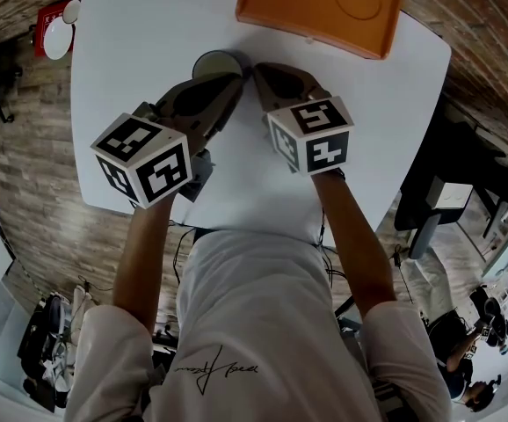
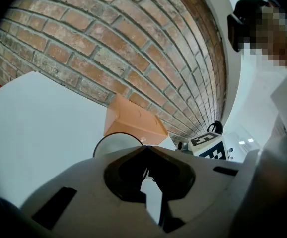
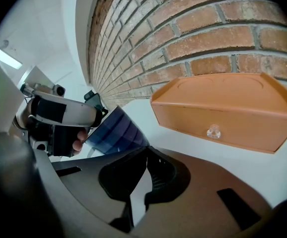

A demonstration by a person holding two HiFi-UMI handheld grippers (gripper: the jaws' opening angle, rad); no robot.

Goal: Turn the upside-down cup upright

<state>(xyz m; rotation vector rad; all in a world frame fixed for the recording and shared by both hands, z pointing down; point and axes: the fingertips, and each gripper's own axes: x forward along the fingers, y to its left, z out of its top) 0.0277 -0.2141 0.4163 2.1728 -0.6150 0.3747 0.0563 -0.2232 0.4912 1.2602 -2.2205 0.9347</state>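
The dark blue cup [image 1: 217,61] is over the white table [image 1: 140,51], just in front of the orange box. In the right gripper view the cup [image 3: 114,129] hangs tilted, with my left gripper's body [image 3: 59,118] against its left side. My left gripper [image 1: 239,77] is shut on the cup's wall; in its own view the cup's round edge [image 2: 114,144] arcs up to the closed tips [image 2: 144,148]. My right gripper [image 1: 256,70] sits just right of the cup, jaws shut with nothing between them [image 3: 146,150].
An orange box [image 1: 320,7] with a small clear knob [image 3: 213,131] stands at the table's far edge against a brick wall [image 3: 193,29]. The right gripper's marker cube [image 2: 208,145] shows beside the box. A red and white item [image 1: 56,29] lies on the wooden floor at left.
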